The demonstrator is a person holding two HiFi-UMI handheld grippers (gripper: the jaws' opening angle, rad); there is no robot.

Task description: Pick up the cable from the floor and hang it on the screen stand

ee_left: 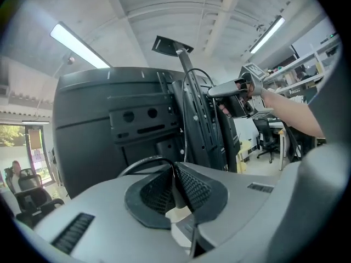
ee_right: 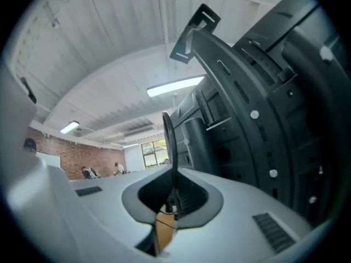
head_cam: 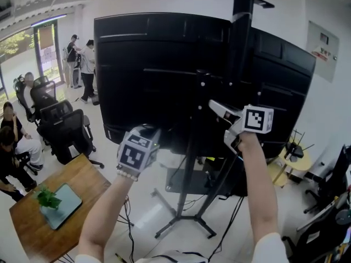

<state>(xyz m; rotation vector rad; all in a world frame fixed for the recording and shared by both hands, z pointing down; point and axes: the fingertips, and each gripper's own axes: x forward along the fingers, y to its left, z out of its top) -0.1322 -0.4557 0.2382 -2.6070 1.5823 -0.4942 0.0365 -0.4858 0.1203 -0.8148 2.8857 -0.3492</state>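
Two screens (head_cam: 153, 64) on stand (head_cam: 189, 166) ahead; table (head_cam: 82, 181) left.

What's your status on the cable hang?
Left claw shut on thin black cable. Right claw shut on it too, up at black metal screen stand. Not hung yet. Nothing blocking.

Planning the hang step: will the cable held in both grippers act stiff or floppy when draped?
Likely floppy: the cable bows in a loose arc from the shut left gripper. Some stiffness: a short stretch stands upright from the right gripper. Thin, so probably light; it may slip on the screen stand.
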